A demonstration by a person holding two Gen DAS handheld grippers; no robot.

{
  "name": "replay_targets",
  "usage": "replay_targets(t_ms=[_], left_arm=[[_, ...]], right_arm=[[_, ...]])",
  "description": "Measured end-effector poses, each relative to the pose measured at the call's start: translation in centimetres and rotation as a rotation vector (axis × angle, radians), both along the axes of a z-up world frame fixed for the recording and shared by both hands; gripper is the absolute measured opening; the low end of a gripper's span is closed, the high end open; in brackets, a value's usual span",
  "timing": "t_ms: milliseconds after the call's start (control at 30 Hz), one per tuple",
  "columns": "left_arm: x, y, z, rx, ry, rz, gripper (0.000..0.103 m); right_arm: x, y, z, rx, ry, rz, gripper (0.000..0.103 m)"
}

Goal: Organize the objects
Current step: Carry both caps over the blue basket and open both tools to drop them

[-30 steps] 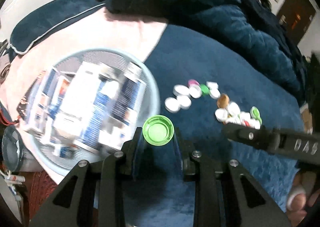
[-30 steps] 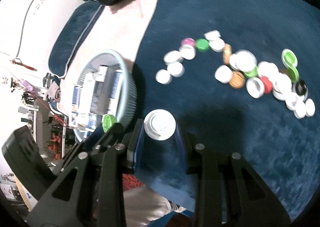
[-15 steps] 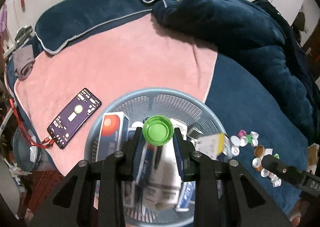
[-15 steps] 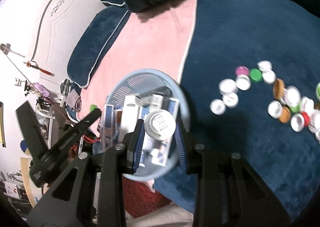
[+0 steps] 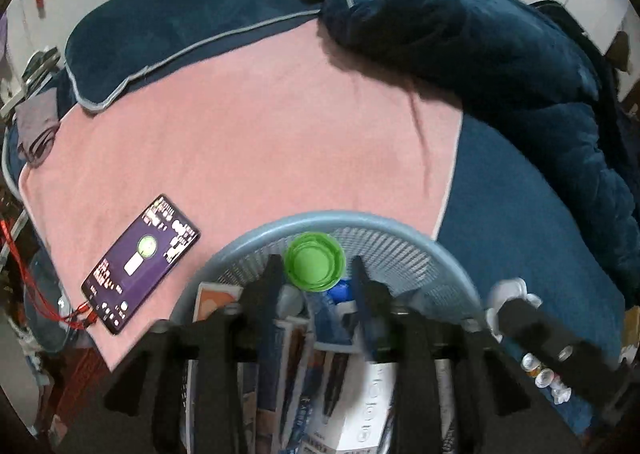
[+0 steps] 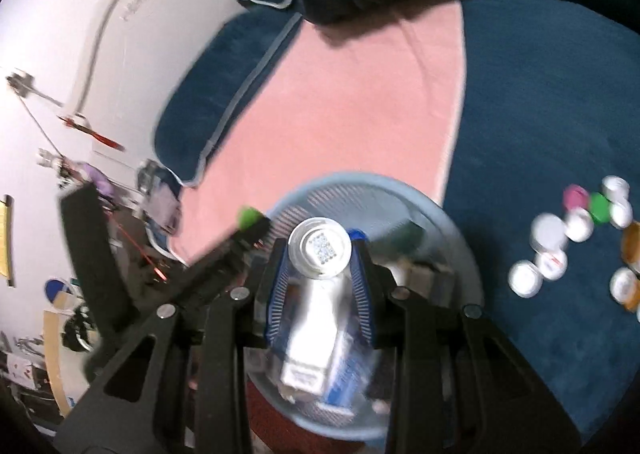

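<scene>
My left gripper (image 5: 315, 268) hangs over the far rim of a light blue mesh basket (image 5: 404, 232). Its jaws are opening, and a green cap (image 5: 314, 261) sits loose between them with a small gap on each side. My right gripper (image 6: 320, 254) is over the same basket (image 6: 444, 213), just to the right of the left one. It holds a white cap (image 6: 320, 252) with a printed code; its jaws are starting to open, but the pads are still on the cap. Upright boxes (image 5: 352, 386) fill the basket.
The basket stands where a pink towel (image 5: 260, 133) meets a dark blue blanket (image 6: 540, 113). A lit phone (image 5: 140, 266) with a red cable lies left of it. Several loose caps (image 6: 576, 225) lie on the blanket to the right. Pillows and a bunched quilt lie behind.
Both grippers have carried their caps left from the blue blanket to above the basket. The left jaws have widened around the green cap.
</scene>
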State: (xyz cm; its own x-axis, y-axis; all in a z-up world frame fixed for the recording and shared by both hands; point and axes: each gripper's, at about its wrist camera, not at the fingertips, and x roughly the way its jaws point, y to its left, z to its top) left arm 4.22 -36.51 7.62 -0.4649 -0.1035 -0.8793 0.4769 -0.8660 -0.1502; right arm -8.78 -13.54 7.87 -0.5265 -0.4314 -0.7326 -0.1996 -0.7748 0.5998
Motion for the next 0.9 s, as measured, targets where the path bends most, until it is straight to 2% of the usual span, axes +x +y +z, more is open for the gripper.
replay_targets(t_ms=[33, 67, 133, 167, 233, 333, 633, 667, 900], left_arm=[[0.2, -0.1, 0.0, -0.009, -0.001, 0.008, 0.077], [0.5, -0.1, 0.2, -0.019, 0.005, 0.017, 0.087], [0.9, -0.1, 0.6, -0.044, 0.006, 0.021, 0.09], [1.1, -0.1, 0.8, -0.054, 0.003, 0.021, 0.093], [1.7, -0.1, 1.1, -0.071, 0.003, 0.022, 0.093], [2.4, 0.1, 1.4, -0.094, -0.016, 0.02, 0.094], [4.4, 2.6, 1.9, -0.193, -0.067, -0.029, 0.094], [4.6, 2.9, 2.0, -0.196, -0.063, -0.077, 0.094], [5.1, 4.5, 2.5, -0.2, -0.063, -0.097, 0.094]], right_arm=[[0.0, 0.1, -0.1, -0.01, -0.002, -0.016, 0.045], [0.2, 0.1, -0.1, -0.013, 0.001, -0.028, 0.05], [0.4, 0.2, 0.1, 0.009, -0.01, -0.04, 0.067], [0.6, 0.2, 0.2, 0.021, -0.015, -0.042, 0.07], [1.1, 0.6, 0.2, 0.047, -0.025, -0.051, 0.083], [2.0, 1.1, 0.3, 0.095, -0.049, -0.069, 0.097], [5.1, 1.7, 0.2, 0.192, -0.1, -0.081, 0.101], [5.3, 1.7, 0.2, 0.193, -0.099, -0.082, 0.101], [6.7, 2.4, 0.6, 0.206, -0.098, -0.101, 0.101]])
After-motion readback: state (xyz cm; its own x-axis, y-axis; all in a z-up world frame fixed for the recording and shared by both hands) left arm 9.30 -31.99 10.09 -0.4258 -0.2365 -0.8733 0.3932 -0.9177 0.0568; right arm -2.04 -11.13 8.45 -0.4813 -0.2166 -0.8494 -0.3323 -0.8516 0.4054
